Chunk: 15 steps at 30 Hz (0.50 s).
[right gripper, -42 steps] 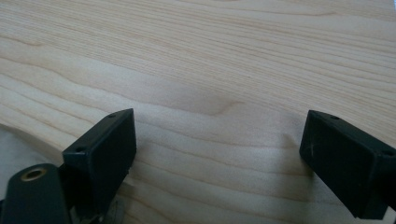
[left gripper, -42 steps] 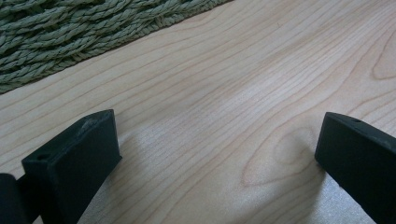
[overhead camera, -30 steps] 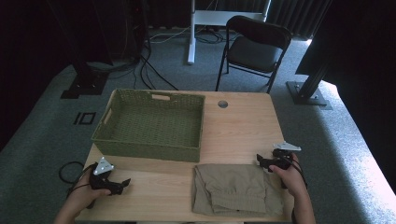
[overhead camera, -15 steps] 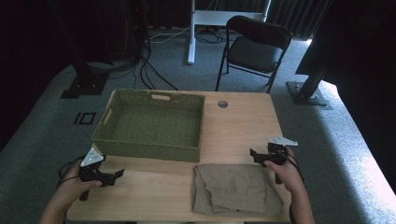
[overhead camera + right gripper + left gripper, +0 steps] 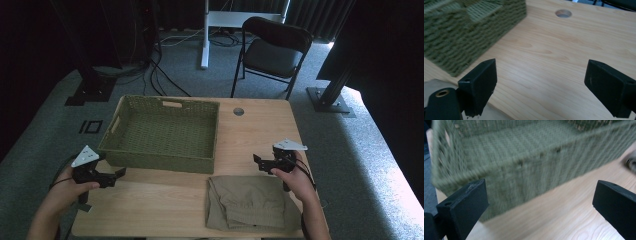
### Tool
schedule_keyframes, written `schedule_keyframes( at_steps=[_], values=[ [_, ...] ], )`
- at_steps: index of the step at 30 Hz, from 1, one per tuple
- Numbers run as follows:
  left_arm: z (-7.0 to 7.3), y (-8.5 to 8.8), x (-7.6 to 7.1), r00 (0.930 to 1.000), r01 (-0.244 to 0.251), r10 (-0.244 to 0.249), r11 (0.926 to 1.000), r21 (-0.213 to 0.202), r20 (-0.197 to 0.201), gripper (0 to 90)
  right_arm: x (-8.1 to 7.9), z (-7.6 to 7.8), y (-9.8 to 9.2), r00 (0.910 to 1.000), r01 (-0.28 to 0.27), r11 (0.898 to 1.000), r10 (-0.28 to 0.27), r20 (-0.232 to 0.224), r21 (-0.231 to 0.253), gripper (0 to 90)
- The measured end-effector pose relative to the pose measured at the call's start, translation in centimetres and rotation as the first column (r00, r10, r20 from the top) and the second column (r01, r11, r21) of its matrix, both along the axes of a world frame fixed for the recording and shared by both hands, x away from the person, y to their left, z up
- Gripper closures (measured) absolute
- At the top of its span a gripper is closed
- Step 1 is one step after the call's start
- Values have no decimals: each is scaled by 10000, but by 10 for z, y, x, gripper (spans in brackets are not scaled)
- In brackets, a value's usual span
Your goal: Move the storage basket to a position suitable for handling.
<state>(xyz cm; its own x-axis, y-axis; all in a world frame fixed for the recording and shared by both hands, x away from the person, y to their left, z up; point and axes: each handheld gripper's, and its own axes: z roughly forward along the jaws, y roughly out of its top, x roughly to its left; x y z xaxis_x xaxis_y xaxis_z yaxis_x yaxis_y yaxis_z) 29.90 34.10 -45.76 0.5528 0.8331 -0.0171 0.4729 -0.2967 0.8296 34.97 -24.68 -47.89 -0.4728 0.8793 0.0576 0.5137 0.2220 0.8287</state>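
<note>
the left hand-held gripper [image 5: 119, 173] has its jaws wide apart and holds nothing; it hovers at the left edge of the tabletop [image 5: 165, 200], just beside the front wall of the green woven basket [image 5: 165, 161]. the right hand-held gripper [image 5: 257, 160] is also wide and holds nothing, above the bare wood, near the folded khaki trousers [image 5: 247, 202] that lie at the front edge.
</note>
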Motion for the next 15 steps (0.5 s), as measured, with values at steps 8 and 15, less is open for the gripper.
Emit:
schedule_keyframes(
  at_steps=[8,15],
  values=[
    [22,8,18,9985,-309,319,9992,-237,449,9,4,7,21,9991,-398,9990,395,146,191,108],
    [27,20,36,9952,-787,811,9959,-439,556,9,6,12,38,9971,-720,9968,711,287,337,108]
  ],
)
